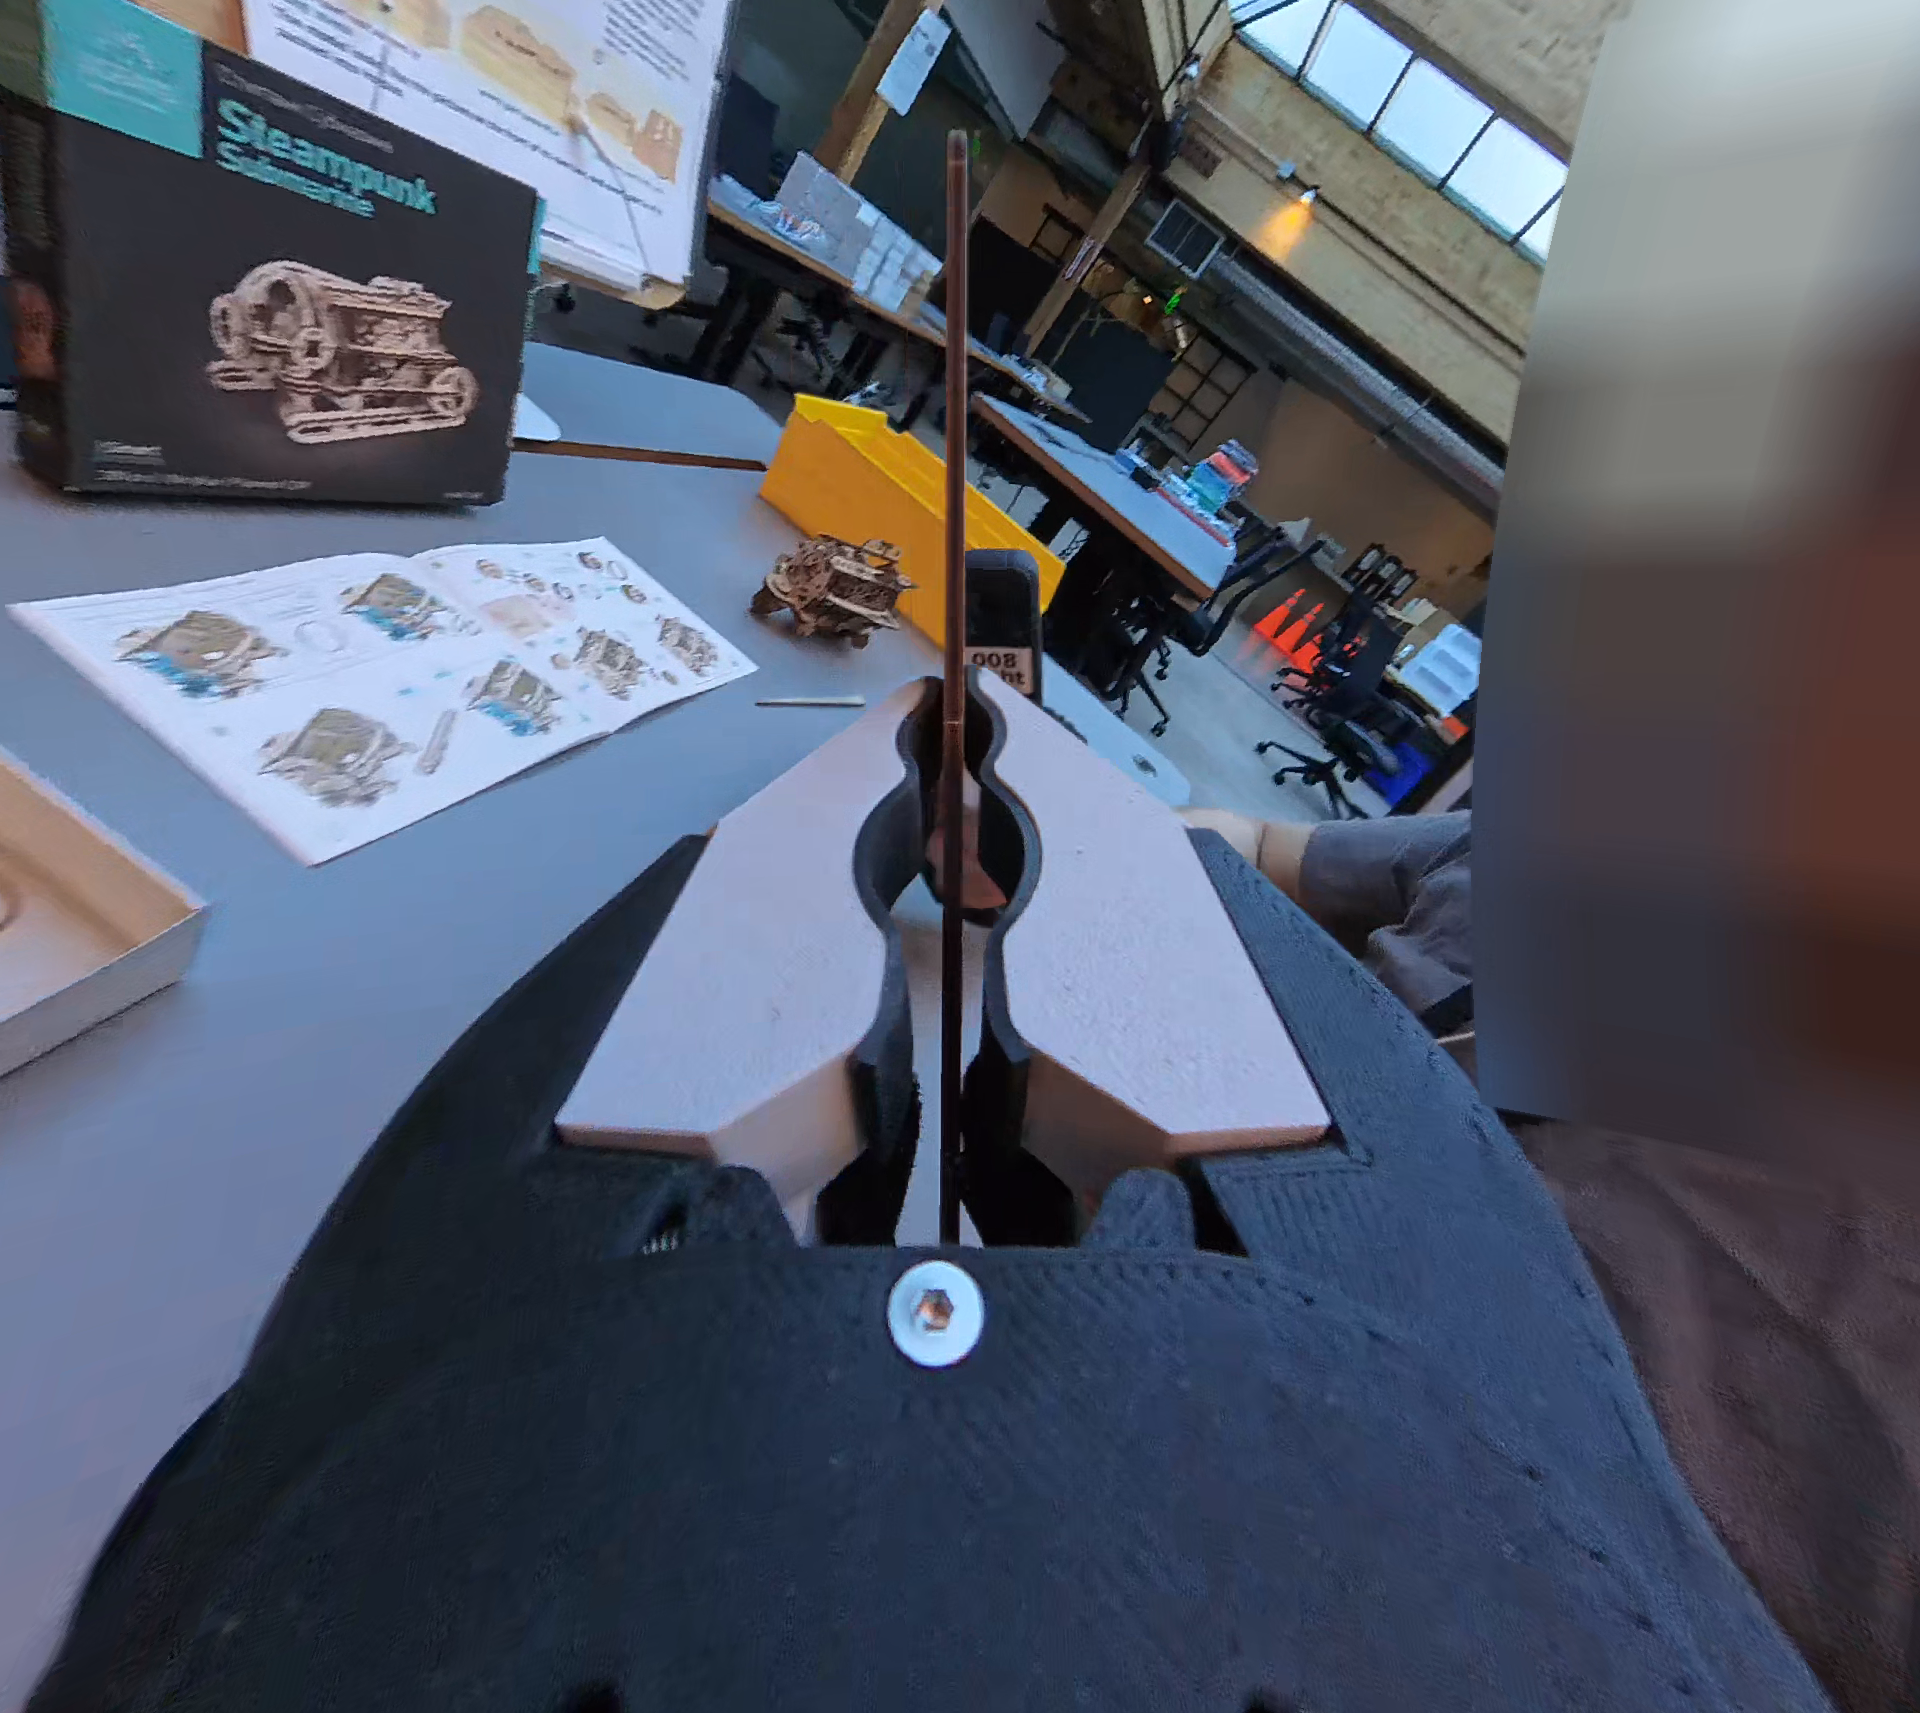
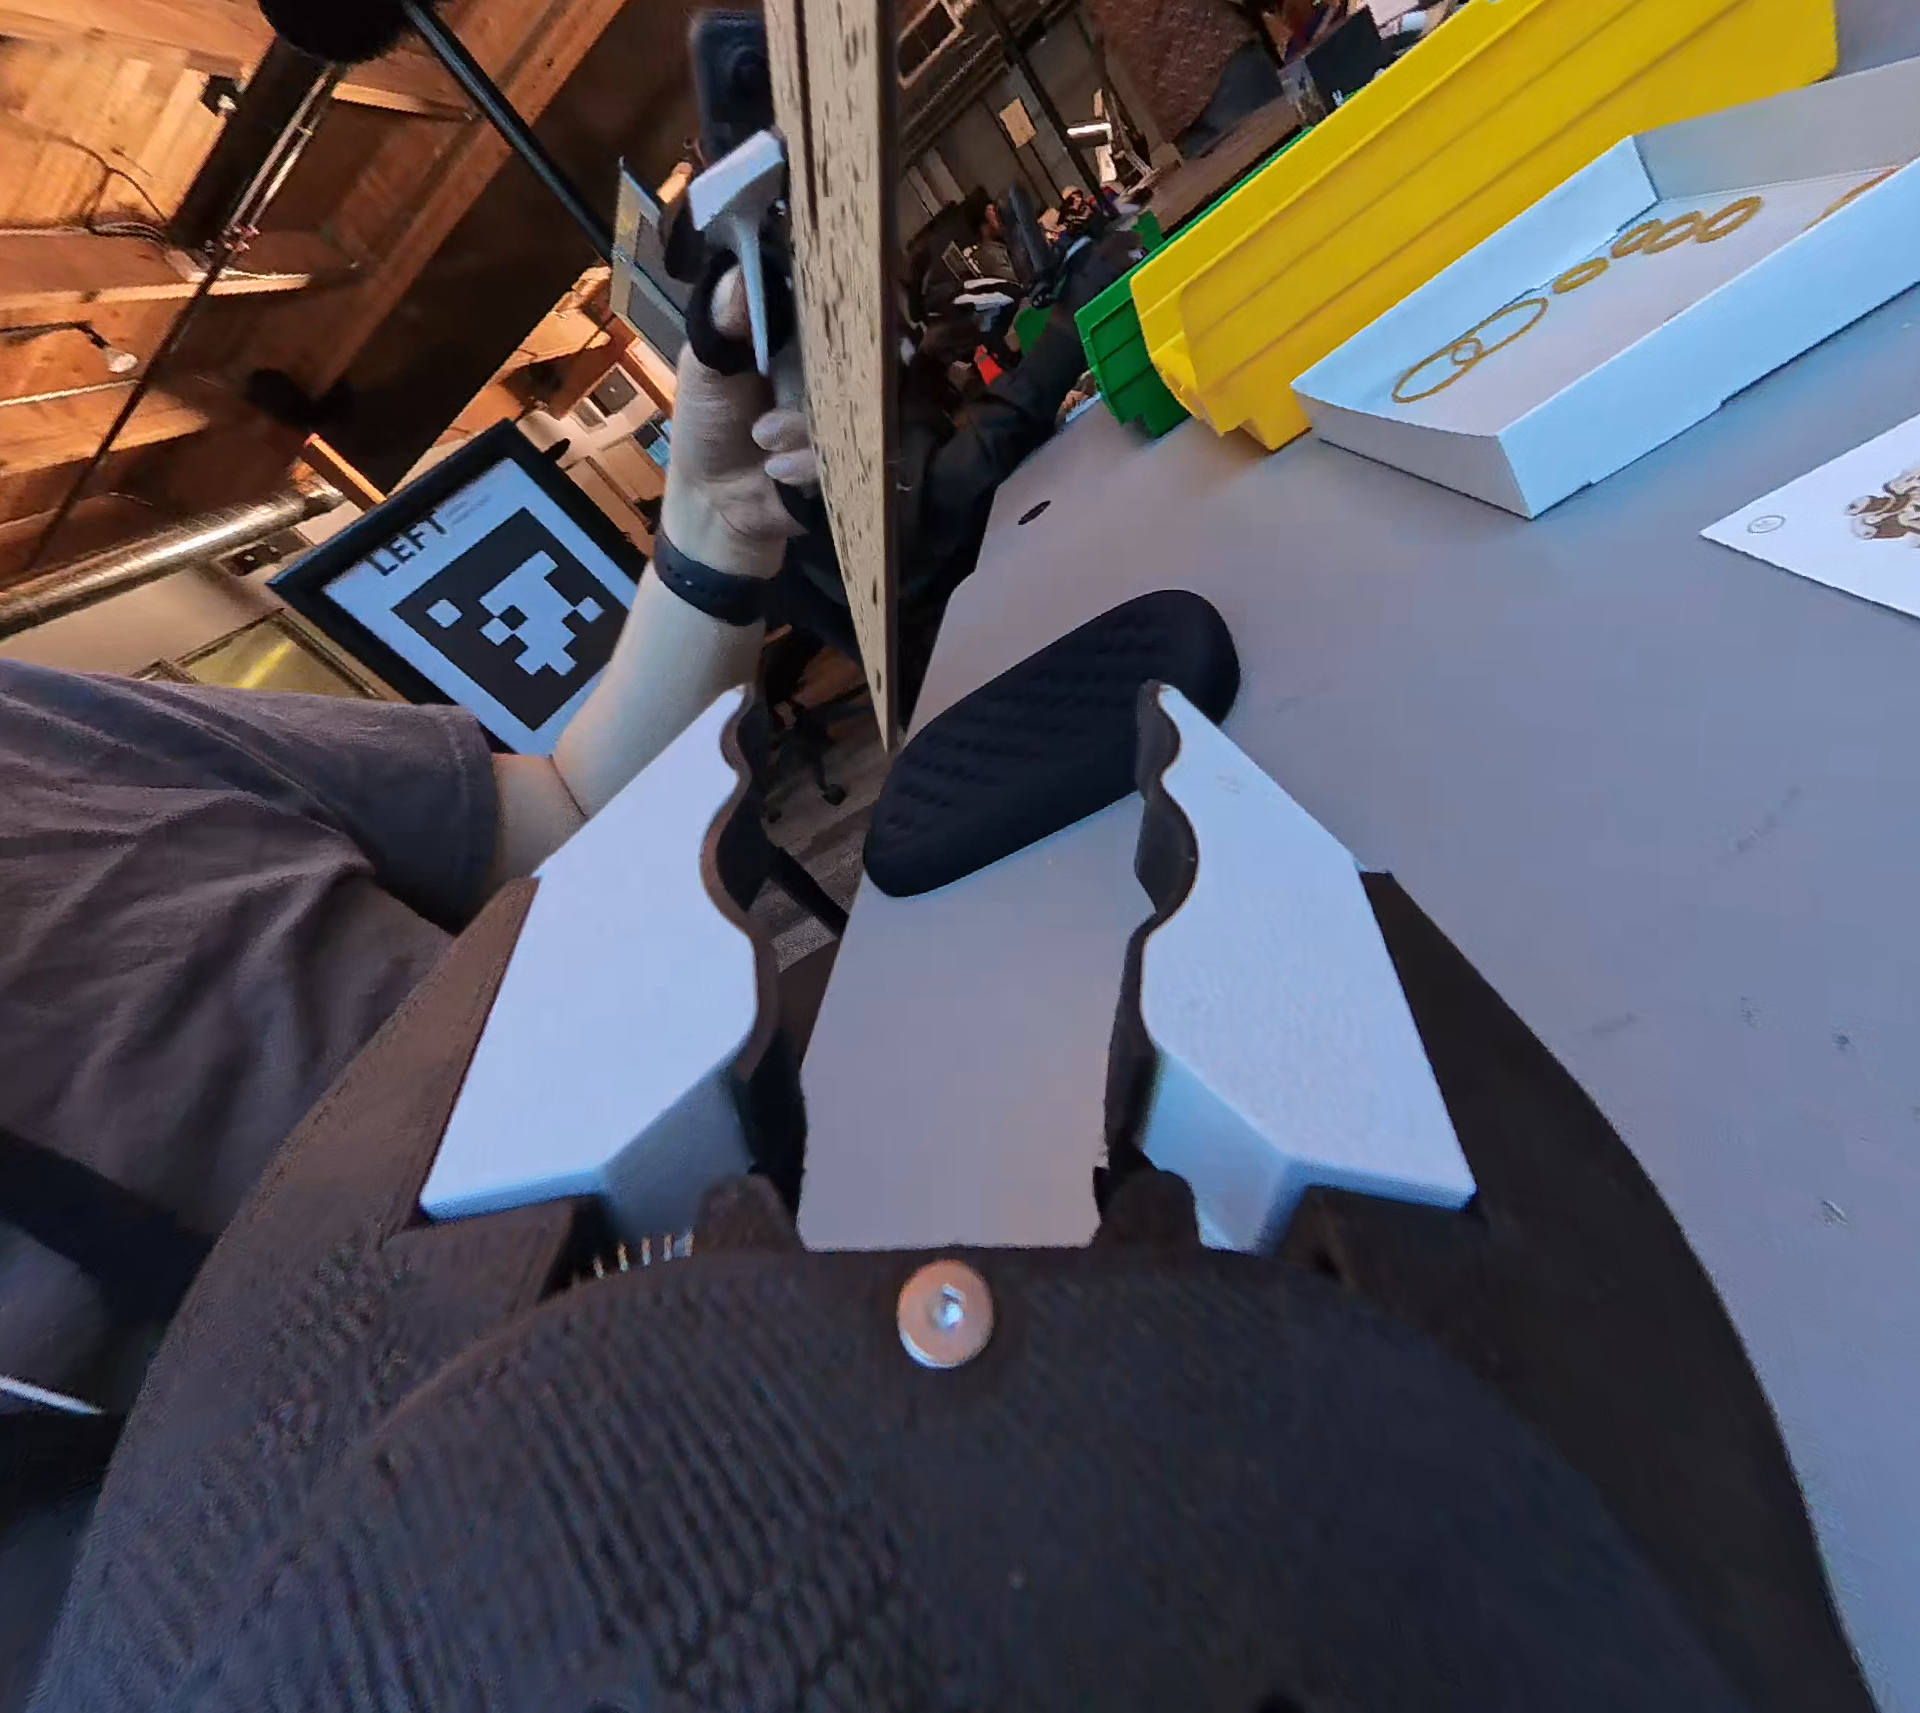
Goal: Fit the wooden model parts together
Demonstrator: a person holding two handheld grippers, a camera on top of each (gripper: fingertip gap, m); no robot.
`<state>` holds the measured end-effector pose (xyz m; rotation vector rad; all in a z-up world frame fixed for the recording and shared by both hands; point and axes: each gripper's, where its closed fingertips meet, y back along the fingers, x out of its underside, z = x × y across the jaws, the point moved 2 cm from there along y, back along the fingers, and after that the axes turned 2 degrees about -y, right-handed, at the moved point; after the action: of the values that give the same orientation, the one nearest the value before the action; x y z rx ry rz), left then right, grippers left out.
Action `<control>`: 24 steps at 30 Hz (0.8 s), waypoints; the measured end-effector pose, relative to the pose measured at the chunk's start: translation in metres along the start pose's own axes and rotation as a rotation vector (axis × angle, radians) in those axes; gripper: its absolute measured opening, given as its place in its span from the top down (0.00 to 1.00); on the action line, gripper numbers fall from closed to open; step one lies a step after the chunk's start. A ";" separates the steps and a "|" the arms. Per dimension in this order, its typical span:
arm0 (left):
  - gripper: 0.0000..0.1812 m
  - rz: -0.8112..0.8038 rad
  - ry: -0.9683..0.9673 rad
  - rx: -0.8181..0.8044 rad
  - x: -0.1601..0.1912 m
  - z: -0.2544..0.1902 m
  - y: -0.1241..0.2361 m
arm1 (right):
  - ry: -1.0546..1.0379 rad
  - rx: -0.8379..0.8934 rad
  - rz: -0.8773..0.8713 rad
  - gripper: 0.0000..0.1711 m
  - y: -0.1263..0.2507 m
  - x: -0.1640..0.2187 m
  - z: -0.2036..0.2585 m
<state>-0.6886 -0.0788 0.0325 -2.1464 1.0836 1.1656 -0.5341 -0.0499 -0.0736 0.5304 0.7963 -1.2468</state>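
My left gripper [image 1: 954,699] is shut on a thin wooden parts sheet [image 1: 956,416], seen edge-on and held upright above the grey table [image 1: 312,1040]. In the right wrist view the same sheet [image 2: 831,209] shows its laser-cut face, with the left gripper [image 2: 743,229] and a hand behind it. My right gripper [image 2: 943,695] is open and empty, low over the table, just below the sheet's lower corner. It also shows behind the sheet in the left wrist view [image 1: 1003,614]. A partly built wooden model [image 1: 831,593] stands on the table beyond.
An open instruction booklet [image 1: 395,676], the kit box [image 1: 270,292], a small wooden stick [image 1: 810,702] and a cardboard tray [image 1: 83,925] lie at the left. A yellow bin [image 2: 1455,209], a green bin [image 2: 1112,354], a white tray with wooden rings [image 2: 1558,375] and a black oval pad [image 2: 1049,738] are near. The left gripper's tips are roughly 15 centimetres from the right gripper's.
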 end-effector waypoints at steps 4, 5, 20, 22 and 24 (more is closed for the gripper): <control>1.00 -0.055 0.112 0.129 0.028 0.000 -0.057 | 0.024 -0.050 -0.048 0.57 0.015 -0.012 0.010; 1.00 -0.062 0.136 0.144 0.036 0.003 -0.068 | 0.022 -0.054 -0.064 0.58 0.021 -0.016 0.011; 0.95 0.165 0.210 0.136 0.106 0.033 -0.128 | -0.253 -0.014 -0.035 0.99 0.096 -0.018 -0.028; 0.87 0.229 0.186 0.129 0.111 0.040 -0.130 | -0.278 0.009 0.000 0.99 0.099 -0.014 -0.034; 0.84 0.292 0.171 0.123 0.110 0.050 -0.134 | -0.299 0.009 0.014 0.99 0.100 -0.013 -0.036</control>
<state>-0.5672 -0.0122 -0.0830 -2.0696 1.5452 1.0186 -0.4481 0.0102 -0.0927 0.3457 0.5341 -1.2804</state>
